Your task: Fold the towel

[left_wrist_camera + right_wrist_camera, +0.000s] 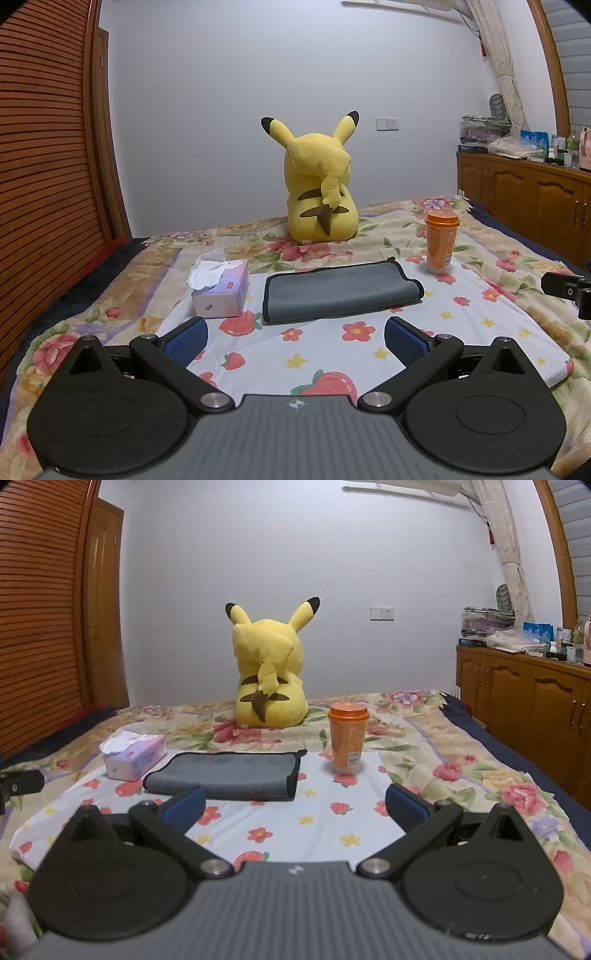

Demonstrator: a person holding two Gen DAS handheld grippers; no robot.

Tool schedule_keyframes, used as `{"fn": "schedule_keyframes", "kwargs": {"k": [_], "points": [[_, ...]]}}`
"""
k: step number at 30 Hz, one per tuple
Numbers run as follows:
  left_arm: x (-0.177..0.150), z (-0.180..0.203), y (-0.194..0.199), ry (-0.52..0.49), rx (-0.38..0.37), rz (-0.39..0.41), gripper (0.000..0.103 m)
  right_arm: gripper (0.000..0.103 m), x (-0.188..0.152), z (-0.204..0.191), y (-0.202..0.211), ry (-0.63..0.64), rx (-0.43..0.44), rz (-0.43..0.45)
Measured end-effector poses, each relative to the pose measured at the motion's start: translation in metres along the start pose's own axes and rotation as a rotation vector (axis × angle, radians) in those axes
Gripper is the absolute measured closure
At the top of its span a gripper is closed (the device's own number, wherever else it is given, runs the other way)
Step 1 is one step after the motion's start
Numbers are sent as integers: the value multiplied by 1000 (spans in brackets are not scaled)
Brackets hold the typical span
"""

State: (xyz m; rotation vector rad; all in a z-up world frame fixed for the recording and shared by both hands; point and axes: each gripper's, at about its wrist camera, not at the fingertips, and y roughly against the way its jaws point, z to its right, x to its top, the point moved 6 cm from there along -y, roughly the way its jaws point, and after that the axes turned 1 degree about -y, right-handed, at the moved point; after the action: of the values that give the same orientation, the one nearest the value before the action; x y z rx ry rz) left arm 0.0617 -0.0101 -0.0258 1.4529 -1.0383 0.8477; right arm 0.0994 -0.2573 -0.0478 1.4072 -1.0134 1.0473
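A grey towel (340,291) with a dark border lies folded flat on a white flower-print cloth (480,332) on the bed. It also shows in the right wrist view (229,775). My left gripper (295,341) is open and empty, a short way in front of the towel. My right gripper (295,808) is open and empty, in front of the towel's right end. Part of the right gripper shows at the right edge of the left wrist view (569,291).
A tissue box (221,288) stands left of the towel. An orange cup (441,242) stands at its right. A yellow plush toy (319,192) sits behind. A wooden cabinet (524,195) runs along the right wall, a slatted wardrobe (44,147) on the left.
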Motion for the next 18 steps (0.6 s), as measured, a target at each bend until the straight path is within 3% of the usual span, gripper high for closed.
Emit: {"fn": "schedule_keyframes", "kwargs": {"k": [18], "points": [[-3, -2, -1, 10, 2, -8, 0, 0, 1, 0, 0, 4, -4, 5]]}}
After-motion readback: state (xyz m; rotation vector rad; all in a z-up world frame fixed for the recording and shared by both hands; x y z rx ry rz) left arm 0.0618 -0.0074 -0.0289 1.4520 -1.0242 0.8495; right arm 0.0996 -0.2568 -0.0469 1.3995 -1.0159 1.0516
